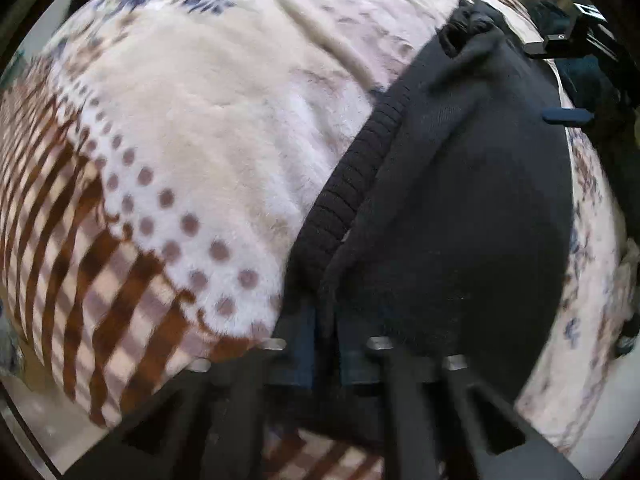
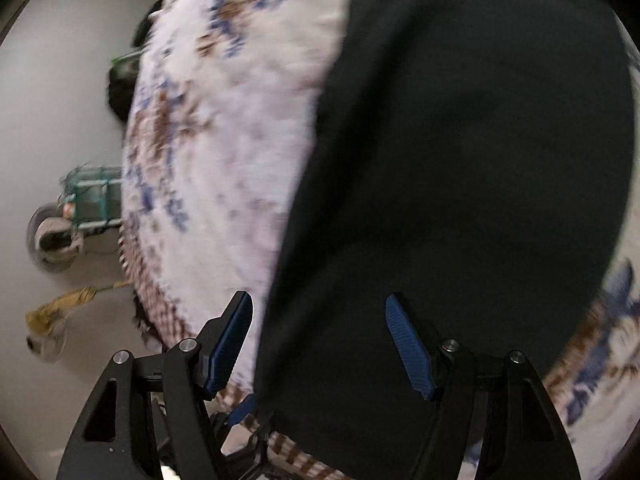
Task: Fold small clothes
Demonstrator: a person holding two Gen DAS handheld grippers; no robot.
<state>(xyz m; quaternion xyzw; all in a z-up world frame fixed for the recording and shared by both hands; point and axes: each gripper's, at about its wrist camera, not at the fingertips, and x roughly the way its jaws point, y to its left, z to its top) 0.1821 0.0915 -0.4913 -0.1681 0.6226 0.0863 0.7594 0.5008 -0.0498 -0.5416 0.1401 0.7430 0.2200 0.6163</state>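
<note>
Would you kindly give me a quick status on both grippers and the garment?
Left gripper shut on black garment edge. Right gripper open, above the garment, not gripping. Garment lies on patterned blanket. Nothing in the way.

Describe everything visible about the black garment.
The black garment is a soft dark knit with a ribbed band along one edge. It lies partly folded and rumpled on a fuzzy patterned blanket. The left gripper is shut on its near edge; the right gripper stands open over it.
</note>
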